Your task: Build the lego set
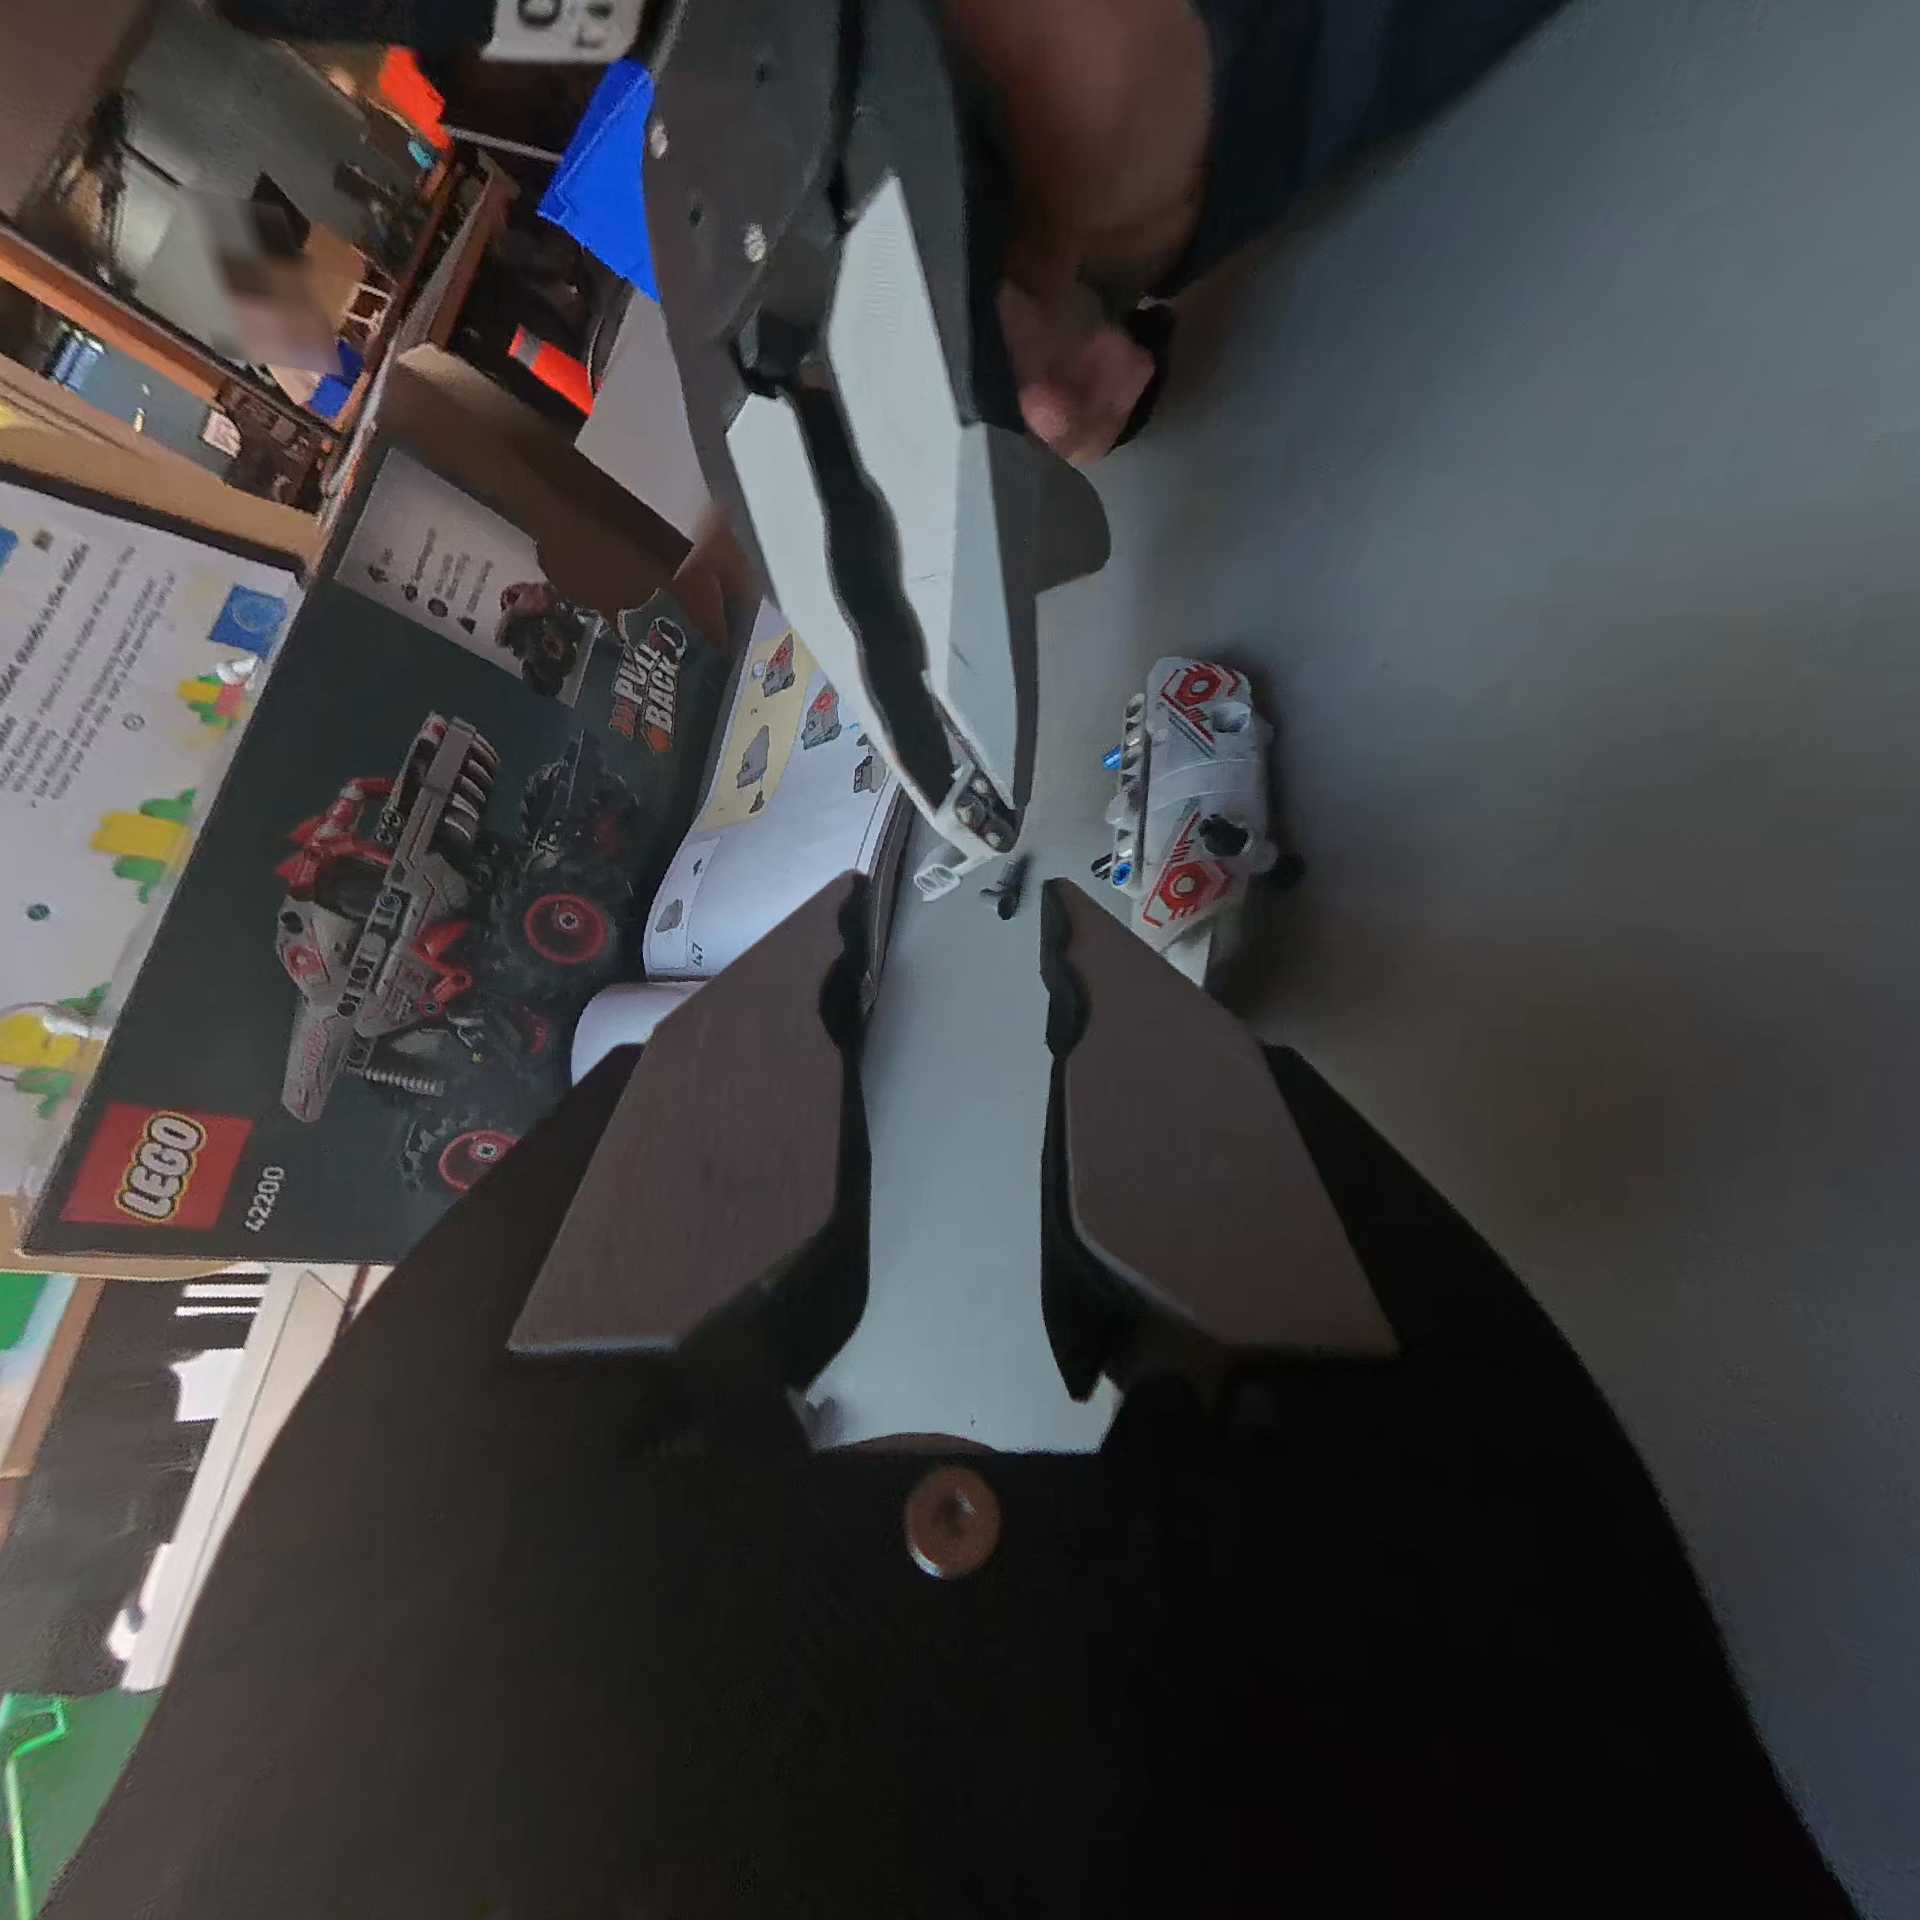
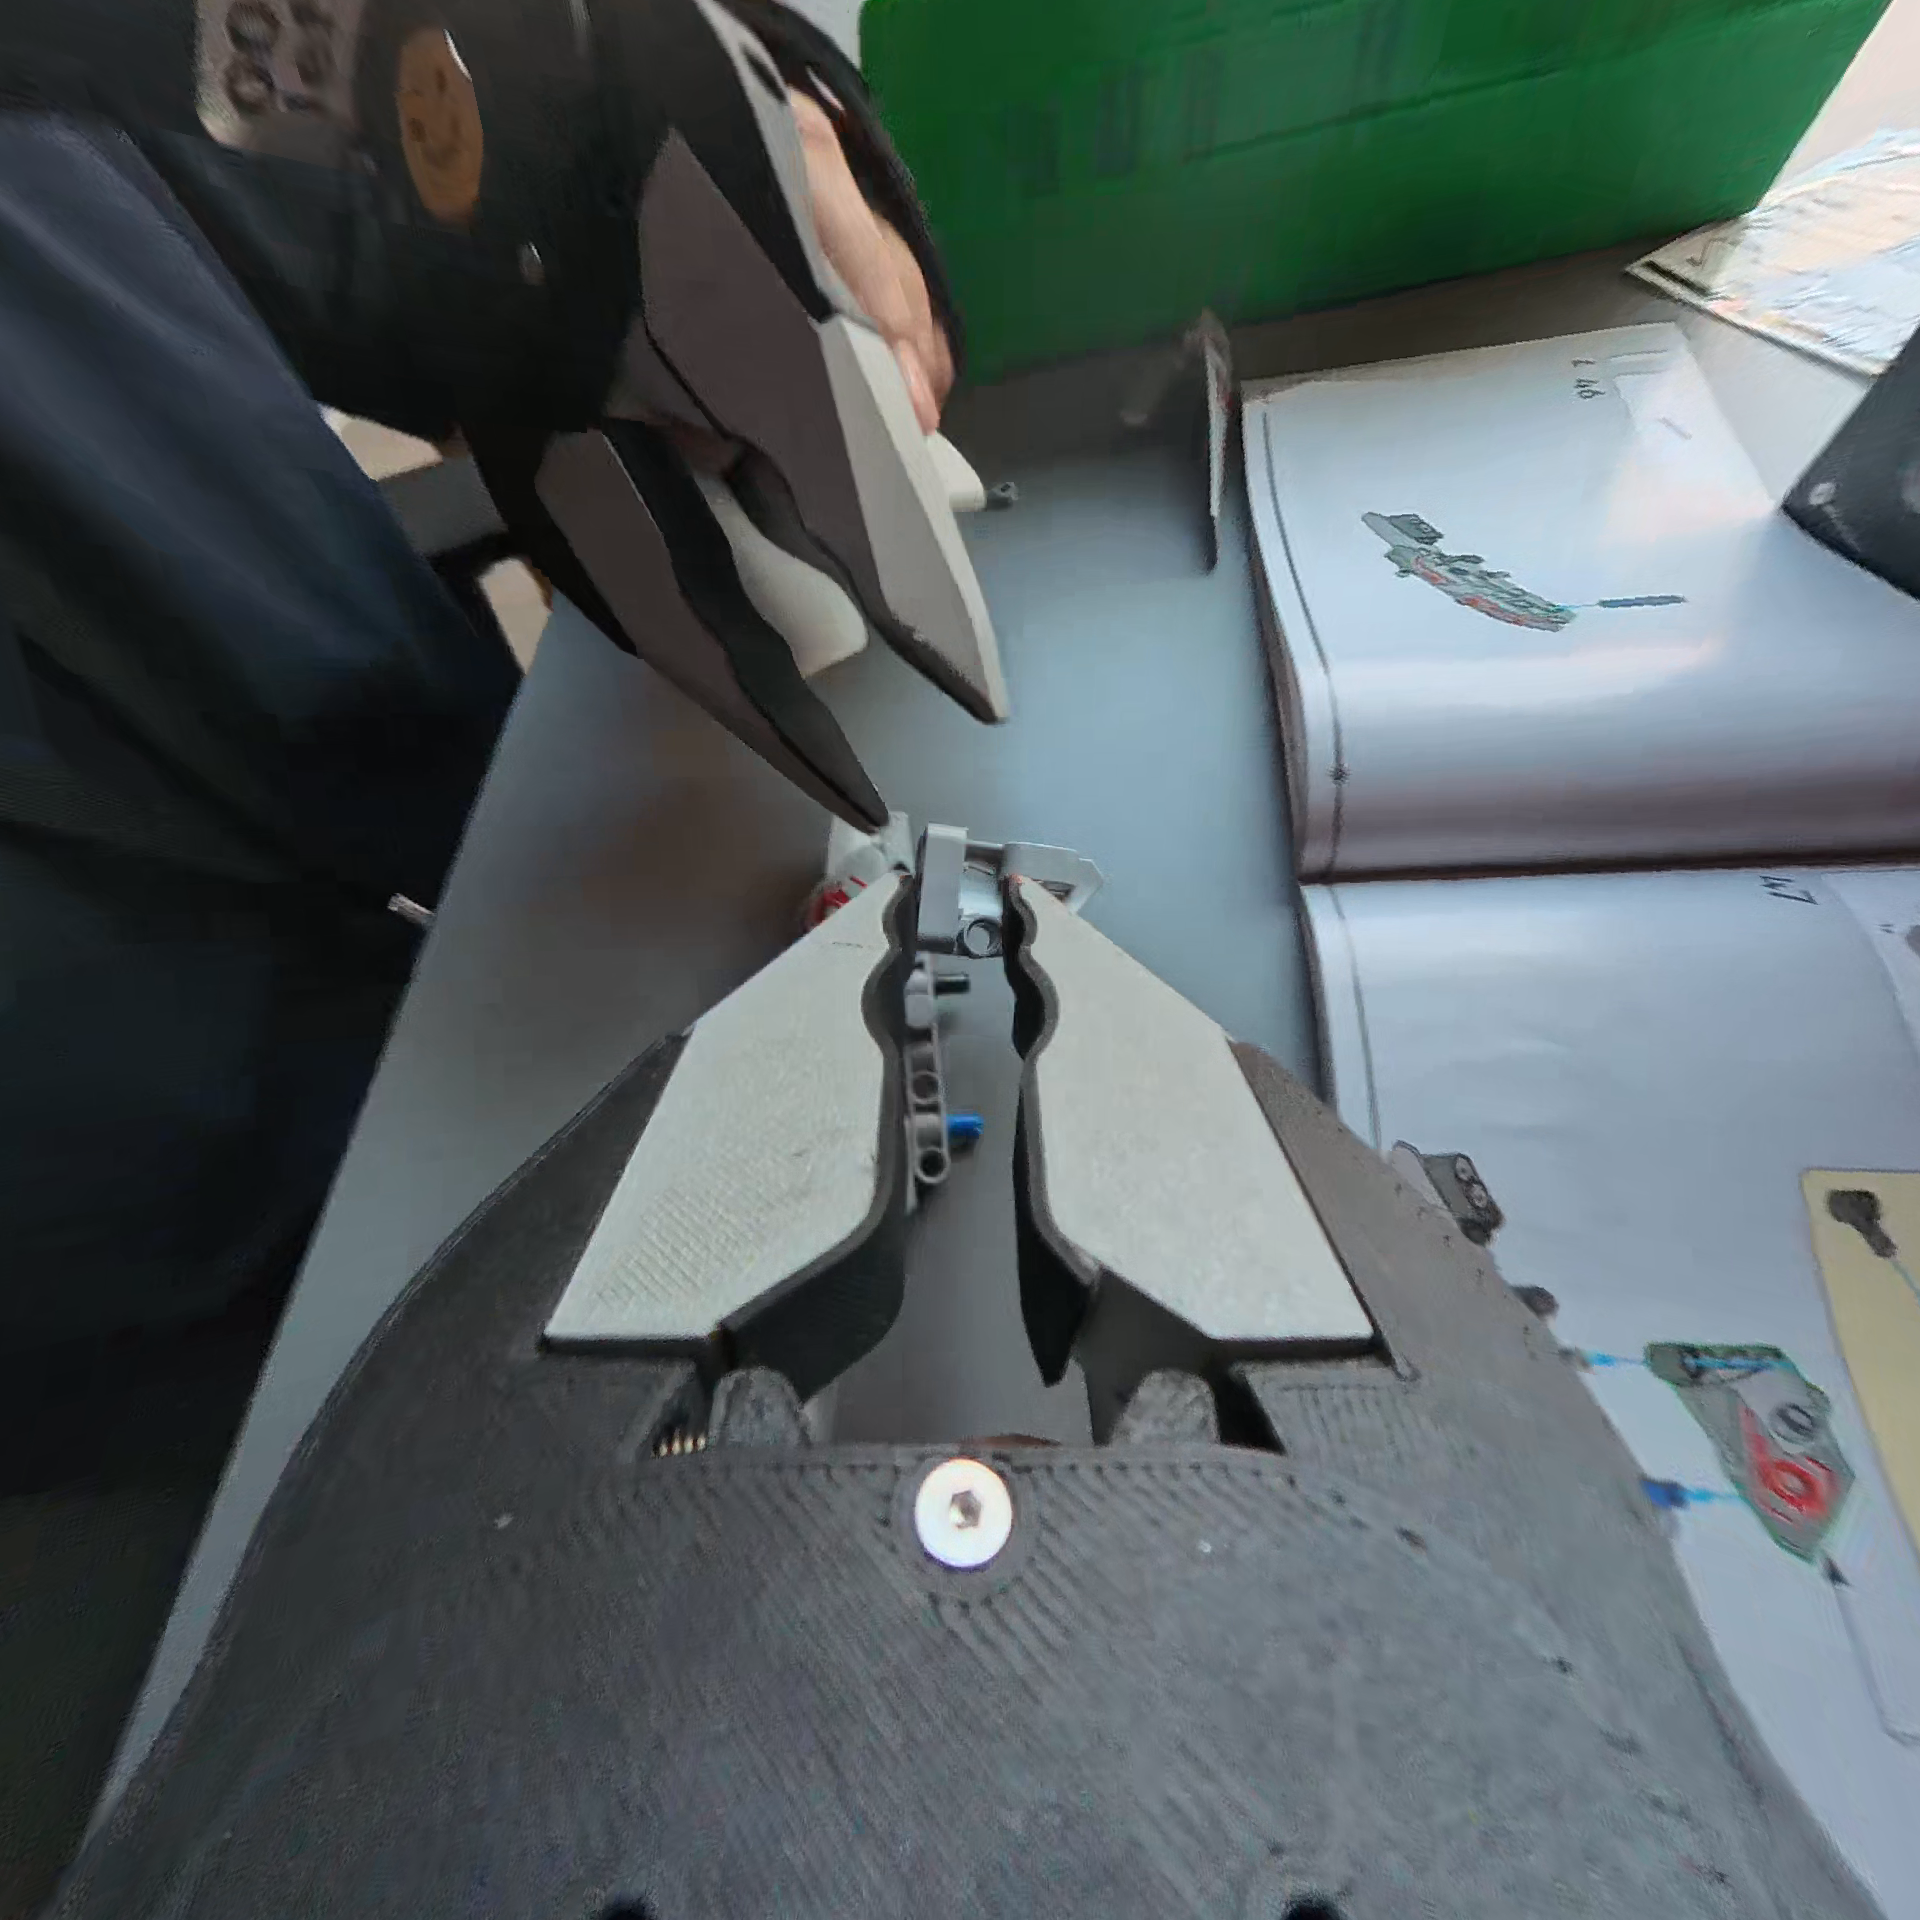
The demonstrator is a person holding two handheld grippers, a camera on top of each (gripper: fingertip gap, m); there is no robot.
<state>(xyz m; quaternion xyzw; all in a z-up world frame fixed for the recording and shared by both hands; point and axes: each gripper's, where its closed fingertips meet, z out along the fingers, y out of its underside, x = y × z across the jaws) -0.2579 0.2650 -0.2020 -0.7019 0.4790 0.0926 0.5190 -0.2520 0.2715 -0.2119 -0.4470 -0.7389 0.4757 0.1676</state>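
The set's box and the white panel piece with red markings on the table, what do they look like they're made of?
Set's box: printed cardboard by the look, flat faces, folded edges, slight sheen. White panel piece: probably moulded plastic, smooth and glossy, with pin holes and red markings, either stickers or print.

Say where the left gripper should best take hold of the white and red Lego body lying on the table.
Probably across its narrow middle, fingers on the long sides. The white and red Lego body lies lengthwise, ahead and right of the open left gripper, so approach from its near end, shifted right. Steer clear of its protruding black pin.
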